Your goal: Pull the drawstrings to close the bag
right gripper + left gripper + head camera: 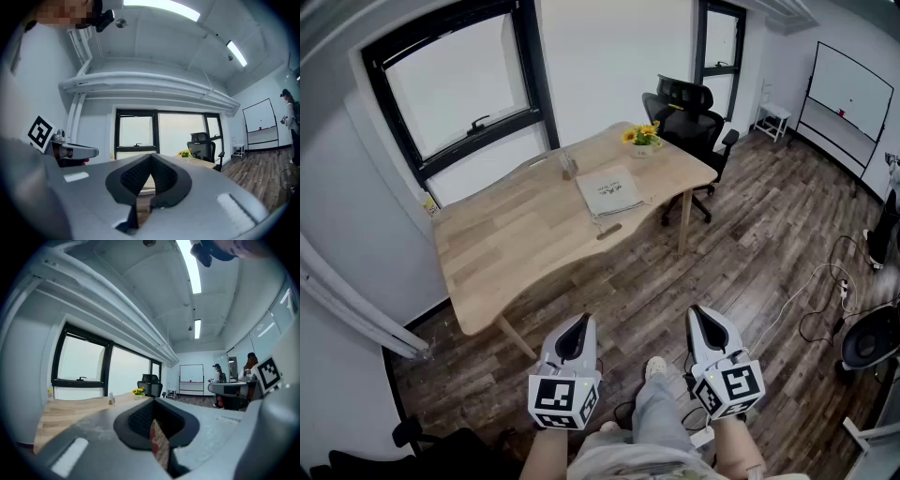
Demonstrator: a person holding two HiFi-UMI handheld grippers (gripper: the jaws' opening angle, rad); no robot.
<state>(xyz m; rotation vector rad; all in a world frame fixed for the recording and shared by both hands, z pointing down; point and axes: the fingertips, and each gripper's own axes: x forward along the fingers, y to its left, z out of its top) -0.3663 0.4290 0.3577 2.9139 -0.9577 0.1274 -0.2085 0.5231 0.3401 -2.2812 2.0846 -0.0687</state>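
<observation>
An office room with a dark wood-plank floor (750, 234), a black-framed window (459, 80) and a whiteboard (851, 89) on the far wall; a light wooden table (506, 244) stands in the middle of it

The left gripper (579, 321) has its jaws pressed together with nothing between them, and its own view shows the dark pads meeting at the tip (153, 401) with only the table and window beyond. The right gripper (699, 311) is closed the same way and is also empty, its tip (151, 157) aimed about level toward the table edge. Both are held low and side by side over the floor, short of the table's near edge, each with its marker cube (562, 401) at the back. The person's leg (661, 412) shows between them.

The bag (610, 192), flat and beige, lies on the far half of the table, well apart from both grippers. Its drawstrings are too small to make out. Just beyond it sits a small pot of yellow flowers (644, 137), and a black office chair (689, 117) stands at the table's far end. Cables (820, 300) trail across the floor at the right
</observation>
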